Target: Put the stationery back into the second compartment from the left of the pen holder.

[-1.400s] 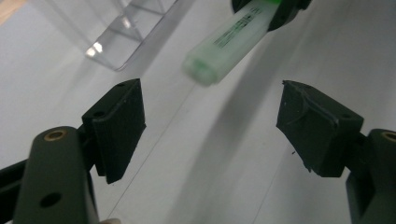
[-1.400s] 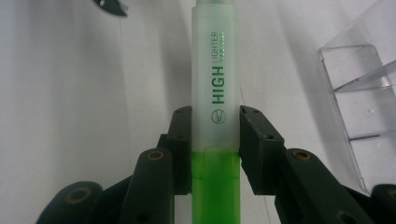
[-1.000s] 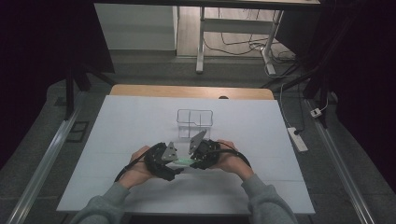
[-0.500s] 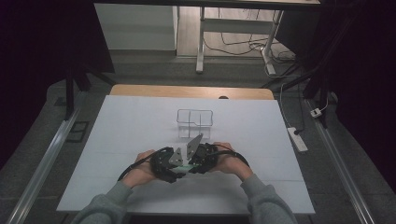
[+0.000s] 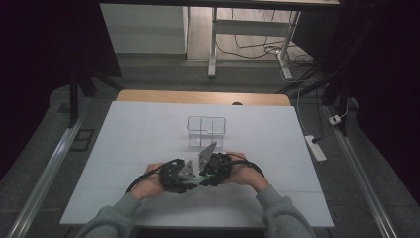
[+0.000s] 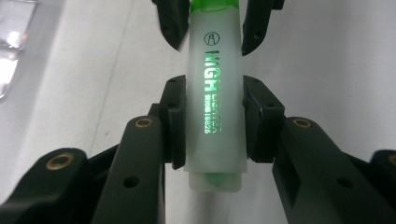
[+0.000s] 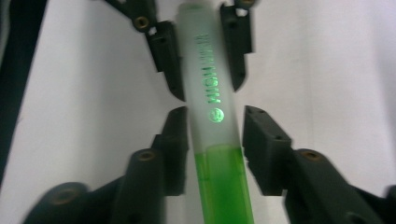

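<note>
I'm looking at one highlighter: a frosted, see-through barrel with a bright green cap end and glowing green print that reads "HIGH LIGHTER" along its length, with a small round logo near the cap. In the left gripper view it runs from 6 to 12 o'clock, blunt tail toward me at 6. In the right gripper view the highlighter lies the other way round, green end toward me.

The left gripper has just been closing, and its fingers now press on both flanks of the barrel near the tail: a firm grip. The right gripper has just been opening; one of its fingers stands clearly off the barrel at 3 o'clock, while the other, at 9 o'clock, sits so near it that I cannot tell whether it touches. So I read it as released, with the pen between its fingers.

Count: one highlighter, two grippers, one clear divided holder, one table.

In the high view the left gripper and right gripper meet nose to nose at the table's 6 o'clock edge, with the holder just beyond them toward 12 o'clock. There the pen is hidden between the gripper bodies and the grey plates. The right gripper view is slightly blurred, and the green end runs off its bottom edge.
</note>
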A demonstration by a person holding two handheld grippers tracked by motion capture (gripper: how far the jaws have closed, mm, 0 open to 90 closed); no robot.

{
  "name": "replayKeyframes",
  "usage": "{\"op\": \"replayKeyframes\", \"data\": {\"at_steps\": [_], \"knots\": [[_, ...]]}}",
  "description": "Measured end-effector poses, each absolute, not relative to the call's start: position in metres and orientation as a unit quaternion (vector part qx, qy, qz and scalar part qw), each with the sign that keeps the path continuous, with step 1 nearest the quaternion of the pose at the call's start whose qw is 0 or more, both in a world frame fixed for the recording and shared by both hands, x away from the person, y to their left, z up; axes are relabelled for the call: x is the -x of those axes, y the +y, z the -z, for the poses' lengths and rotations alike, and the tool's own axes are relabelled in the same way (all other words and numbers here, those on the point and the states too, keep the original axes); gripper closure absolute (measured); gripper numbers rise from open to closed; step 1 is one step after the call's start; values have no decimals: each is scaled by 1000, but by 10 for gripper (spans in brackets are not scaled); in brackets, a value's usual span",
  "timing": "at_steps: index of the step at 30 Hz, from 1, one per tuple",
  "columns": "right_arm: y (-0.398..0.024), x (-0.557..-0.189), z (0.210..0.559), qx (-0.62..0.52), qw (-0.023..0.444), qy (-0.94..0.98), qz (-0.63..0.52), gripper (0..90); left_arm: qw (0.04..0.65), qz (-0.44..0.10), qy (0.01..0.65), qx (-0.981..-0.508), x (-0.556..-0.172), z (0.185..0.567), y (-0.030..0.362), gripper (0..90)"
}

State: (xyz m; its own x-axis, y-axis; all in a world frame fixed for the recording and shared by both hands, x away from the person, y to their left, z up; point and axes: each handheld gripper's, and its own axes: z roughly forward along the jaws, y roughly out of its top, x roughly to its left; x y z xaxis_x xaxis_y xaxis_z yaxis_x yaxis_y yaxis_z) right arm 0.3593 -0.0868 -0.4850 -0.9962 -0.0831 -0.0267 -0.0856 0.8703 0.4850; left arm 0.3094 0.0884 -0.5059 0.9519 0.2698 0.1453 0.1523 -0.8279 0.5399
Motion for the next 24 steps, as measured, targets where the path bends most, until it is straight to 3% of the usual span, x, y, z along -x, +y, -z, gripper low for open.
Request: {"op": "replayKeyframes", "data": {"at_steps": [6,17,24], "knots": [[-102,-368,470,-32,15,942,-334,431,295,-132,138,-936,-314,501,101,648],[-138,-376,468,-156,63,893,-418,407,337,-169,192,-906,-318,497,119,647],[-147,-379,469,-187,69,875,-442,399,354,-182,215,-892,-319,496,125,647]]}}
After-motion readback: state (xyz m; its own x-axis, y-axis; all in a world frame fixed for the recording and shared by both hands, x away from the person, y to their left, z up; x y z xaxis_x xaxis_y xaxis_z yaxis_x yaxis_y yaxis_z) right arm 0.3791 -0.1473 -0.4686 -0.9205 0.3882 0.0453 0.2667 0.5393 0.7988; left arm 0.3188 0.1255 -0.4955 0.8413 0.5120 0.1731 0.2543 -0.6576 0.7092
